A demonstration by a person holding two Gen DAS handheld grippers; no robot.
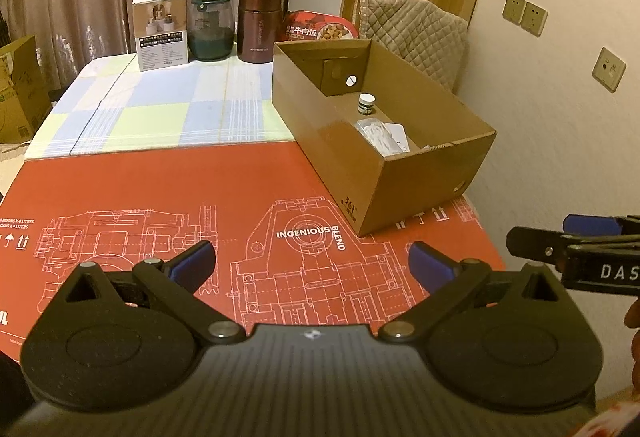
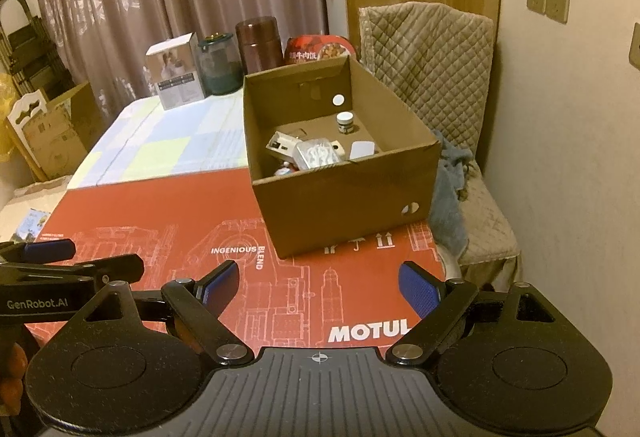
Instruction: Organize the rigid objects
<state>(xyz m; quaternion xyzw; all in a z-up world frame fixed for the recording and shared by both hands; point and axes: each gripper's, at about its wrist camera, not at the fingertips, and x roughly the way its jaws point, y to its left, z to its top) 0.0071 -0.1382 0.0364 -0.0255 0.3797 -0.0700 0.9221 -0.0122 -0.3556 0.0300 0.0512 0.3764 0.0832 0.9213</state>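
Inside cardboard box [image 2: 344, 193], contents half-hidden.

Left wrist view: sits behind left gripper [image 1: 312, 261], faces forward and down along fingers over red mat [image 1: 160, 189]; cardboard box [image 1: 400, 177] ahead-right, near. Right wrist view: same mounting behind right gripper [image 2: 320, 285]; cardboard box [image 2: 340, 205] straight ahead. Shared: mat, box, far-edge containers, chair [image 2: 432, 49]. Each view catches other gripper at its edge.
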